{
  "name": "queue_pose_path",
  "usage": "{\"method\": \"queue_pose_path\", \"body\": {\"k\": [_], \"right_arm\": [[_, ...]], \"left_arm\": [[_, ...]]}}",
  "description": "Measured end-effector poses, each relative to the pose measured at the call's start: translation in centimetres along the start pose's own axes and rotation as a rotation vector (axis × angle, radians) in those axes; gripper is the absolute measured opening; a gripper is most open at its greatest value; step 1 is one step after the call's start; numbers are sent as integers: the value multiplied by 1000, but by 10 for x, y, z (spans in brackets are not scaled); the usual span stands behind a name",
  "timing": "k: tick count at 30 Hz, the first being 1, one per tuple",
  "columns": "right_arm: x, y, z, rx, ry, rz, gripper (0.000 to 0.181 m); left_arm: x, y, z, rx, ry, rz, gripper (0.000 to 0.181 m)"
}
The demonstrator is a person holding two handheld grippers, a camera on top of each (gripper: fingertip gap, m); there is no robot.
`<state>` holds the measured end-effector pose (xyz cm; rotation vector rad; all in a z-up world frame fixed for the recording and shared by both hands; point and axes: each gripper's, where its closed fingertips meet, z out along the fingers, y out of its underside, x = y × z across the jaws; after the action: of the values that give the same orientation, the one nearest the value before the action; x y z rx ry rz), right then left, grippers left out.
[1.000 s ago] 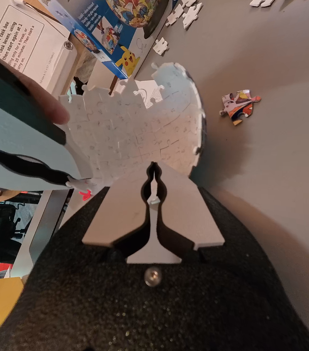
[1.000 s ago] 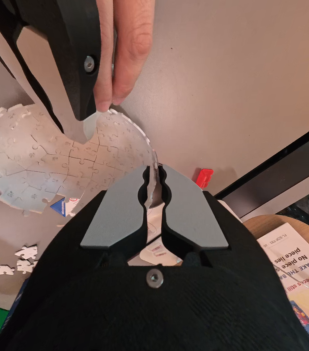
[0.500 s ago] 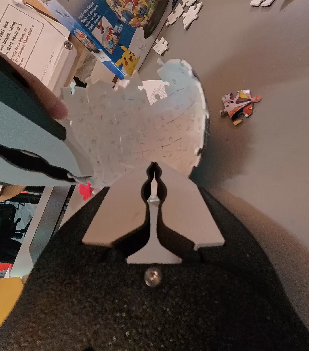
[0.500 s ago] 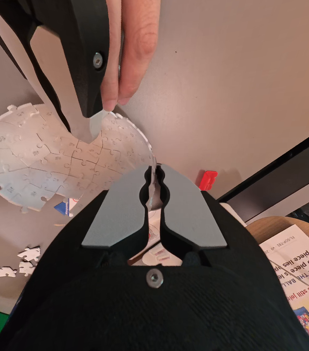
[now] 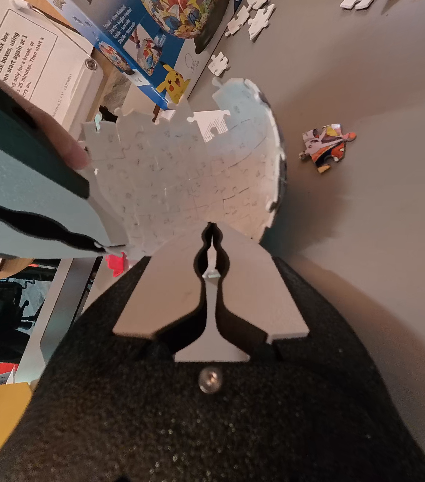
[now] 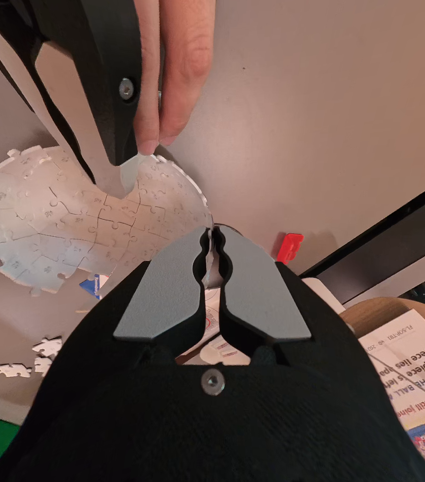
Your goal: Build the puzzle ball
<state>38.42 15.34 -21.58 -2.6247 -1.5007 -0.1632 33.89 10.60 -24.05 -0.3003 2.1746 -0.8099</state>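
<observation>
Held aloft over the grey table (image 5: 362, 78), white inner face toward both cameras: the half-built puzzle ball shell (image 5: 180, 177), a curved dome of joined pieces with a jagged unfinished rim. Clamped on the shell's near rim, seen edge-on between nearly closed jaws: the left gripper (image 5: 212, 227). Pinched on another part of the rim, jaws likewise closed onto the thin edge: the right gripper (image 6: 210, 230). Pressed against the rim beside the left gripper's tip in the right wrist view: fingertips (image 6: 151, 140) of a bare hand. Lying flat on the table to the right of the shell in the left wrist view, well apart from it: a colourful joined puzzle fragment (image 5: 323, 148). Beyond the shell: the blue puzzle box (image 5: 159, 47), with loose white pieces (image 5: 250, 18) scattered just beside it. Near the shell at the table edge: a small red clip (image 6: 289, 247).
</observation>
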Motion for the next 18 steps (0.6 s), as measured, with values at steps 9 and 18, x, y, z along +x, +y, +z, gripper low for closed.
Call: {"method": "queue_pose_path", "body": {"k": [9, 18], "right_arm": [[-6, 0, -4, 25, 28, 10, 39], [-9, 8, -26, 66, 155, 109, 41]], "left_arm": [[-1, 1, 0, -4, -2, -2, 0], [3, 1, 2, -7, 8, 6, 0]]}}
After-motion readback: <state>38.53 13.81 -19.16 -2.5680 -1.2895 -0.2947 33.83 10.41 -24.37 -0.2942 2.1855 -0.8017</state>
